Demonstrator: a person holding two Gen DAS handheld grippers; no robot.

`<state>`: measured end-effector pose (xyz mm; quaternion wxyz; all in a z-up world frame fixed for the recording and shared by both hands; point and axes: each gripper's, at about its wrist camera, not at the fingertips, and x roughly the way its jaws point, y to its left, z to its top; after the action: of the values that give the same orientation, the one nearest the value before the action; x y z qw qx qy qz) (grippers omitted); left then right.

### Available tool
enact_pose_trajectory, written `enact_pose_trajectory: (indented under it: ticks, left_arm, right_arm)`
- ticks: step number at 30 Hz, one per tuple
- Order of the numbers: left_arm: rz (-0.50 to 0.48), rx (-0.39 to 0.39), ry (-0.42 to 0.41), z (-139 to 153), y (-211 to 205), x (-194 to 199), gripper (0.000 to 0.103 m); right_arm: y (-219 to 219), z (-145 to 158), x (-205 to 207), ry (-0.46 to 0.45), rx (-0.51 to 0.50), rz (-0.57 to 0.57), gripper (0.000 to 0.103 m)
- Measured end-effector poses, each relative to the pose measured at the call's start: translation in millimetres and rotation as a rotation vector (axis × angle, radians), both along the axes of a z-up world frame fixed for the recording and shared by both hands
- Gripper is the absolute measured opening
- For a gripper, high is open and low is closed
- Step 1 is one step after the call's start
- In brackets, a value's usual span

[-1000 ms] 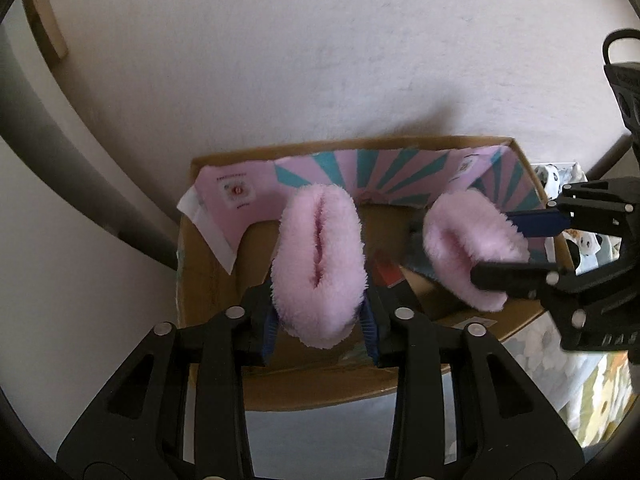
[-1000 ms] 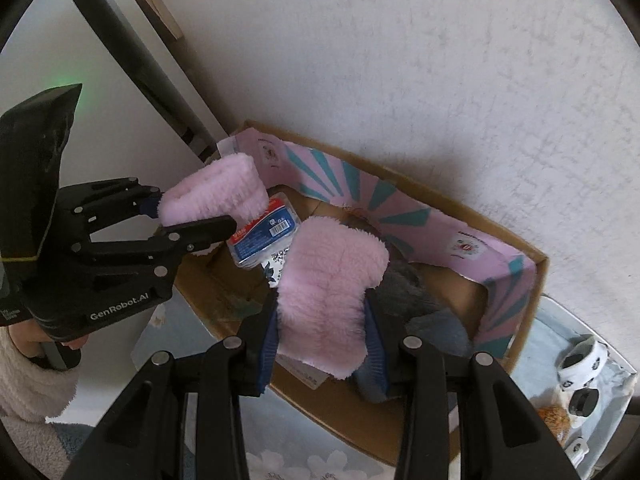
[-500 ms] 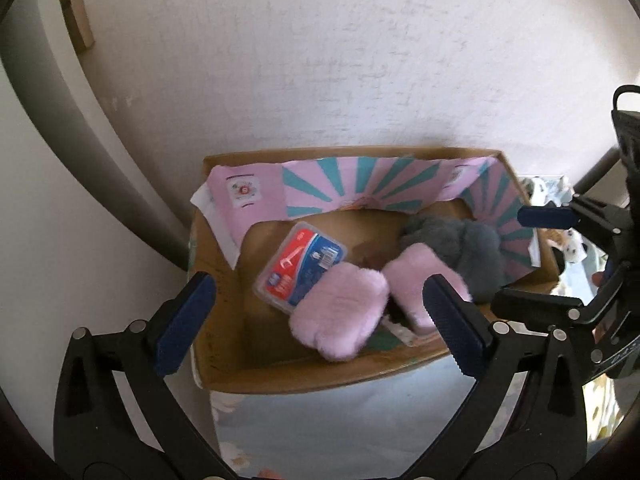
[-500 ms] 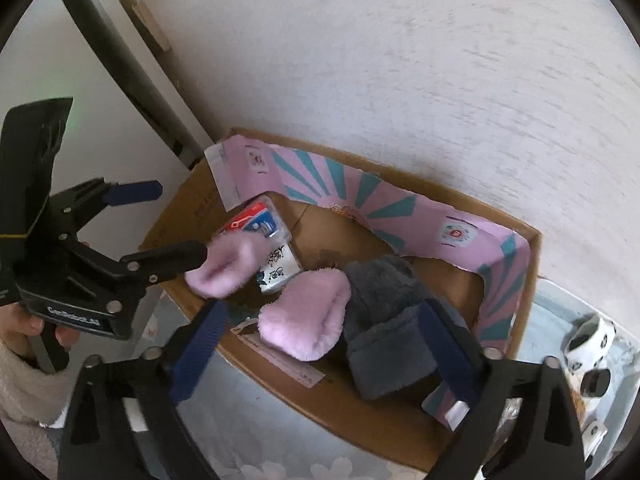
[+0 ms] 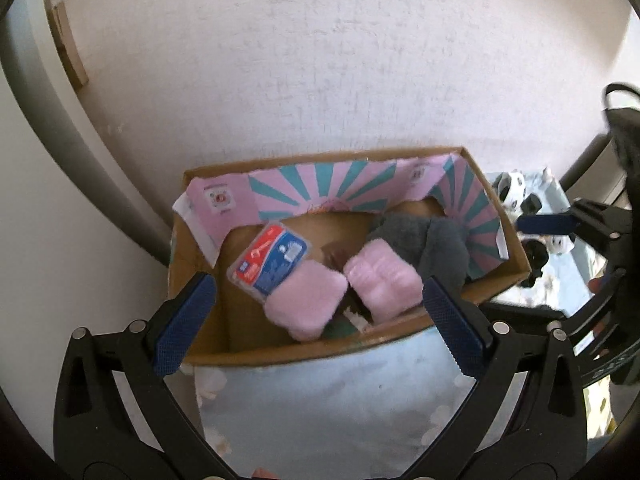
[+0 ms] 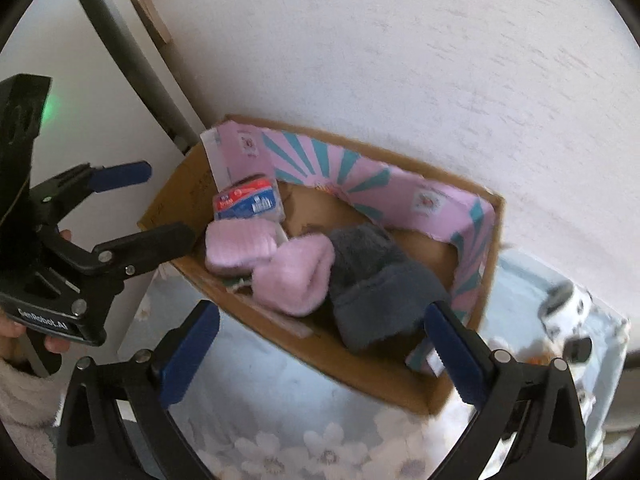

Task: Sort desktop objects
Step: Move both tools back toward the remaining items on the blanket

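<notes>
1. Standing against the pale textured wall [image 5: 320, 60], the cardboard box [image 5: 280, 354] sits on a floral cloth [image 6: 280, 452] and is lined along its back and right side with a pink and teal striped card [image 5: 336, 190]

2. At the left of the box floor lies a red and blue packet [image 5: 272, 258], tilted, its lower end tucked under a fluffy sock

3. Just right of the packet, the left pink sock [image 5: 306, 298] lies loose near the front wall of the box; no pad touches it

4. Beside it, touching or nearly so, the right pink sock [image 5: 382, 278] also lies free, leaning against a grey fluffy item [image 5: 432, 246] that fills the right part of the box

5. The left gripper [image 5: 320, 326] hangs over the near edge of the box with its jaws spread wide; its blue pads [image 5: 186, 322] hold nothing and both socks lie beyond them

6. In the right wrist view the right gripper [image 6: 322, 354] is likewise wide apart and empty above the front wall, with the grey item and one pink sock [image 6: 294, 280] seen between its pads [image 6: 454, 354]

7. A person's hand [image 6: 56, 344] in a fleecy sleeve grips the left tool's handle

8. Right of the box, black and white spotted objects [image 5: 514, 194] rest on the cloth; what they are is unclear
</notes>
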<state>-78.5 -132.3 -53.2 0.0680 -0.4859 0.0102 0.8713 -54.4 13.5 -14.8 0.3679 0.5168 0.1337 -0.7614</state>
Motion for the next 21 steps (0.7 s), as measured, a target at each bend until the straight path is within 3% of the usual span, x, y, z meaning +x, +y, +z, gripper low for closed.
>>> enact_pose_trajectory:
  ticks: [4,10,17,21]
  left_arm:
    - [-0.004,0.035,0.034,9,10,12,0.103]
    - [-0.045,0.026,0.077,31,38,21,0.103]
    - [-0.09,0.013,0.137,63,77,34,0.103]
    - [-0.129,0.028,0.148,67,107,39,0.103]
  right_arm:
    - [18,14,12,0.088,-0.003,-0.063,0.102]
    - [52,31,17,0.105,-0.007,-0.098,0.102]
    - [123,71,13,0.163,-0.017,-0.123,0.102]
    - [167,79,14,0.175,-0.001,-0.148,0.102]
